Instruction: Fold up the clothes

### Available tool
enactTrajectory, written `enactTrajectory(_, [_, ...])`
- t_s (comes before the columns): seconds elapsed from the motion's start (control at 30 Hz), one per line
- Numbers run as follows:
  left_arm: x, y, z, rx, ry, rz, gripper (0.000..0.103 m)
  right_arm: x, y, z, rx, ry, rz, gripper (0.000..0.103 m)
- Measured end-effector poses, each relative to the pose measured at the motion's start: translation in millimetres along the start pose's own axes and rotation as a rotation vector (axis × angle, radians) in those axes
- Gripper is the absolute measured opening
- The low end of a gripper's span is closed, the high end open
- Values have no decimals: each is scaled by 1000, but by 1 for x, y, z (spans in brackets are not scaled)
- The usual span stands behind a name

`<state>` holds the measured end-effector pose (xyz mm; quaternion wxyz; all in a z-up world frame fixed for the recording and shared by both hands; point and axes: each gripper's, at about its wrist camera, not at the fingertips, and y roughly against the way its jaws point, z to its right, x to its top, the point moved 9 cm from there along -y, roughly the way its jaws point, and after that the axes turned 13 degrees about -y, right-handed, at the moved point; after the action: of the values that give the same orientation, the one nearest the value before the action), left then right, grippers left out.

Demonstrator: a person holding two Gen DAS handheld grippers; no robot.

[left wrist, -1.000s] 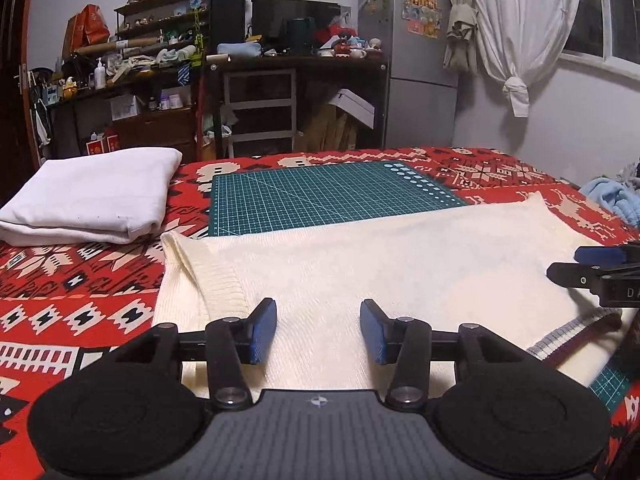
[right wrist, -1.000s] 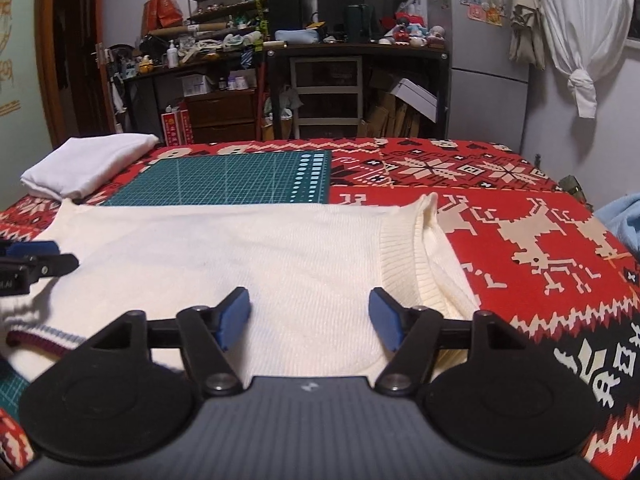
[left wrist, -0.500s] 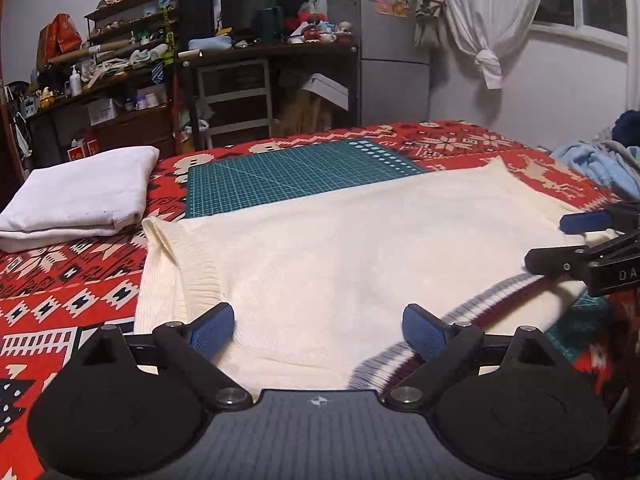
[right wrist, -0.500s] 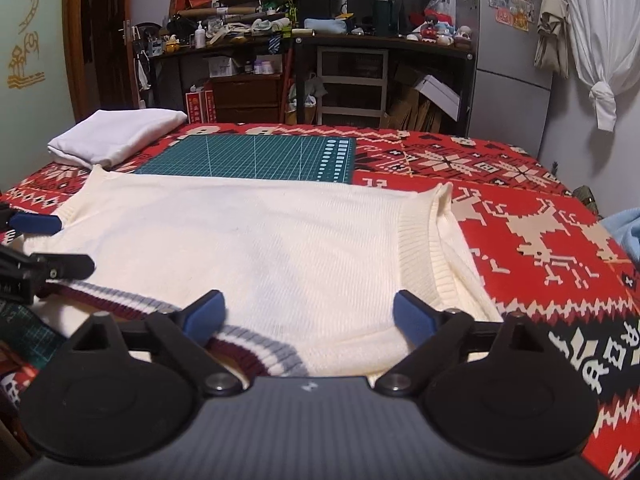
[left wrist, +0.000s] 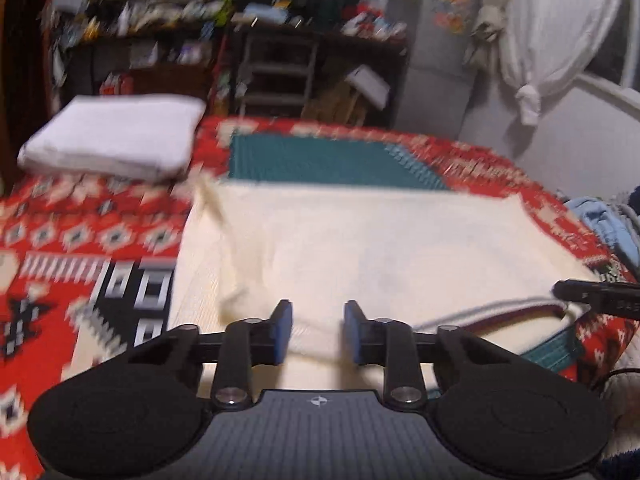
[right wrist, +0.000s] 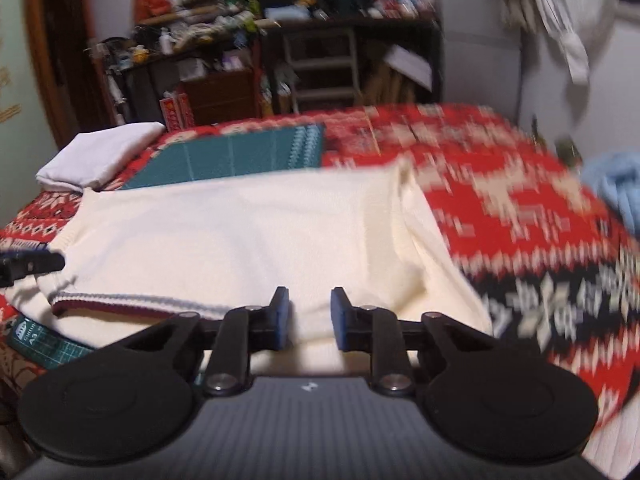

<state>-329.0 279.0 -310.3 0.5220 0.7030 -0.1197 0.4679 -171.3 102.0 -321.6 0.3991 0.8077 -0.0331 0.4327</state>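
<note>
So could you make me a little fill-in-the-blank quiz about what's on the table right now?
1. The cream sweater lies partly over a ____ cutting mat.
2. The folded white cloth sits at the table's far ____ corner.
3. The sweater's striped neckline lies at its ____ edge, between the left gripper and right gripper.
4. The tablecloth is mostly ____.

Missing words: green; left; near; red

A lived-in home: cluttered shelves (right wrist: pixel 192 36), fridge (left wrist: pixel 436 48), knotted curtain (left wrist: pixel 532 52), patterned bedspread (right wrist: pixel 520 216).
</note>
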Motion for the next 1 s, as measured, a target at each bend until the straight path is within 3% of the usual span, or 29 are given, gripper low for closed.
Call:
enactTrajectory(0.33, [-9,11,-14,54,47,-54,21,-6,8,3,-14,-13,-50,25])
enactTrajectory(0.5, [5,25,-30,69,108,58,20,-3,15,1,-3,-14,-35,24])
enactTrajectory(0.63, [9,14,-30,67,78,38,20,5,11,4,-15,-13,-24,24])
enactTrajectory(0.73, [-2,4,-41,88,136,-33,21,12,4,7,-32,-14,-25,22])
enactTrajectory(0.8, [-7,8,-52,98,196,-40,26,16,0,10,-43,-14,-26,19])
enactTrajectory(0.9, [-9,16,-66,106,268,-28,16,11,-1,20,-43,-55,-38,14])
enactTrajectory(1.0, [-6,20,-80,139,279,-13,19,10,0,24,-47,-63,-31,14])
